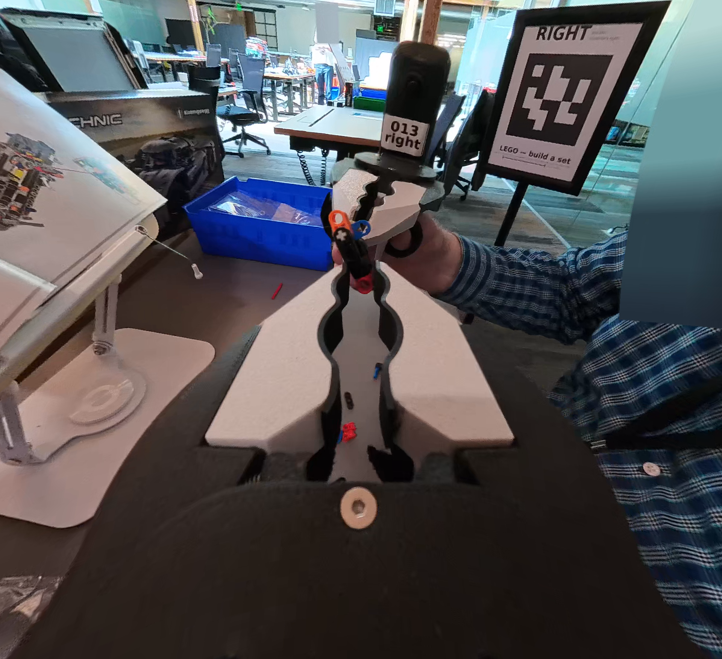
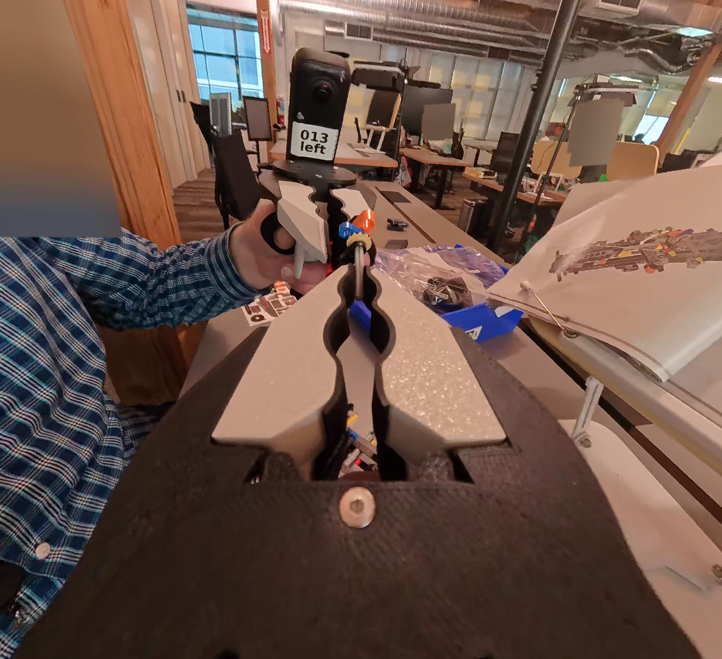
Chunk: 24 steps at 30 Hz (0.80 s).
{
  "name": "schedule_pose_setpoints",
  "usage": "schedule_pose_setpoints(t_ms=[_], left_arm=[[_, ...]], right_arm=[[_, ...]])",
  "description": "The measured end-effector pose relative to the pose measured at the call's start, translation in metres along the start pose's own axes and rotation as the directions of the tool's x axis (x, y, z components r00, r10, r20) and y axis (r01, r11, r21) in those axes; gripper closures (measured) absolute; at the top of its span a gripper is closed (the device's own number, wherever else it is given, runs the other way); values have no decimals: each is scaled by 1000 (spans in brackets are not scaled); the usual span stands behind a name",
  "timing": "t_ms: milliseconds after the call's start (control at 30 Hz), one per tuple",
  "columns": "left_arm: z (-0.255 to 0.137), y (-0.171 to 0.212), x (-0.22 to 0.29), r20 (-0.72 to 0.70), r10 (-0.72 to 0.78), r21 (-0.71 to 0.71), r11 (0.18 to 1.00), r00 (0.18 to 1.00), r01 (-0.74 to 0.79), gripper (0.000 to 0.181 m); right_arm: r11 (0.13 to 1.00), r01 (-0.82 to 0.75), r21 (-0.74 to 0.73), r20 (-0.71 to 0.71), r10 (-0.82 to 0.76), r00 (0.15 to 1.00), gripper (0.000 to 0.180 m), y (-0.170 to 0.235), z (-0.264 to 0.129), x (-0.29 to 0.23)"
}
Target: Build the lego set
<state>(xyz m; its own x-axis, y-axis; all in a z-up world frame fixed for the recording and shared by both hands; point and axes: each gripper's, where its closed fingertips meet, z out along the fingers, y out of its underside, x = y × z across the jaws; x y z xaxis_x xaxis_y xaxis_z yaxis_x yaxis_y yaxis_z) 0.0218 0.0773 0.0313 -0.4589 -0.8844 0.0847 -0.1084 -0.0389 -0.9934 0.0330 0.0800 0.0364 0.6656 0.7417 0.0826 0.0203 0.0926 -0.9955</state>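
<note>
Both grippers pinch one small Lego piece (image 1: 350, 249) together: the left gripper (image 1: 356, 273) grips its black part, the right gripper (image 2: 358, 275) its grey axle (image 2: 358, 269). A blue bin (image 1: 265, 237) sits behind. The tips hide the join, so maybe it is two pieces.

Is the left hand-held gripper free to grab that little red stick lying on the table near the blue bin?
Probably not yet: the left hand-held gripper is shut on the small assembly, held in the air. The red stick itself lies in the open.
</note>
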Motion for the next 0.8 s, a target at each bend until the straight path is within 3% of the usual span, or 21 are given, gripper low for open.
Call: schedule_pose_setpoints(t_ms=[267, 467, 800], left_arm=[[-5, -4, 5, 12, 189, -40, 981, 982, -188, 173], [-5, -10, 8, 82, 397, -129, 914, 914, -386, 172], [-7, -11, 11, 123, 546, -216, 830, 828, -515, 171]], right_arm=[[996, -78, 42, 76, 74, 994, 178, -7, 2, -10], [972, -199, 128, 198, 172, 965, 178, -11, 1, -13], [937, -297, 187, 330, 225, 917, 177, -10, 1, -17]])
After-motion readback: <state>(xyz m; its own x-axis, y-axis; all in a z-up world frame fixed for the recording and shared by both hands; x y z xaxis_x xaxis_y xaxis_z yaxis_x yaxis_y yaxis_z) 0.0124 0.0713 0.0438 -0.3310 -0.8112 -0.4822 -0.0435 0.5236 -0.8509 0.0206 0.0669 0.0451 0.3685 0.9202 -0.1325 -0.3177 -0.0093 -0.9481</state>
